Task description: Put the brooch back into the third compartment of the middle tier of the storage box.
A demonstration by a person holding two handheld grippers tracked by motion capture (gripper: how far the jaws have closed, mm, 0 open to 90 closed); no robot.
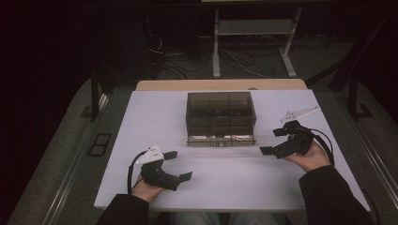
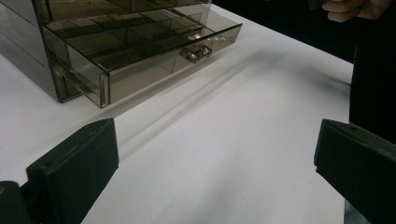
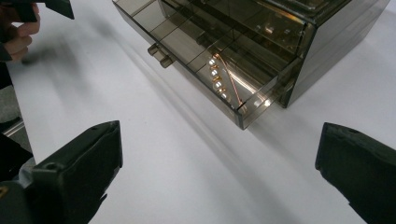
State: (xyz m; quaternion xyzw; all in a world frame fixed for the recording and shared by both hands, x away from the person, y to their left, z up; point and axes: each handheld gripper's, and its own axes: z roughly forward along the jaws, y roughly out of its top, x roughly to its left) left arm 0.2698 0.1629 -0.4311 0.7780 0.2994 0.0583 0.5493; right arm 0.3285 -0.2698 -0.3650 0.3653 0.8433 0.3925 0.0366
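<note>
A smoky see-through drawer box (image 1: 220, 117) stands at the middle of the white table (image 1: 159, 112). Its bottom drawer (image 2: 140, 51) is pulled out a little, with a small knob (image 2: 198, 52) on the front. Inside the drawer, at its right end, lies a gold-coloured piece with a row of pearls (image 3: 218, 77). My left gripper (image 1: 177, 165) rests near the front left of the table, open and empty. My right gripper (image 1: 274, 141) sits just right of the drawer front, open and empty too.
A grey three-cornered plate (image 1: 298, 114) lies on the table behind my right hand. Beyond the table's far edge are a wooden strip (image 1: 220, 85), white stand legs (image 1: 216, 56) and cables on the floor. The front half of the table is bare.
</note>
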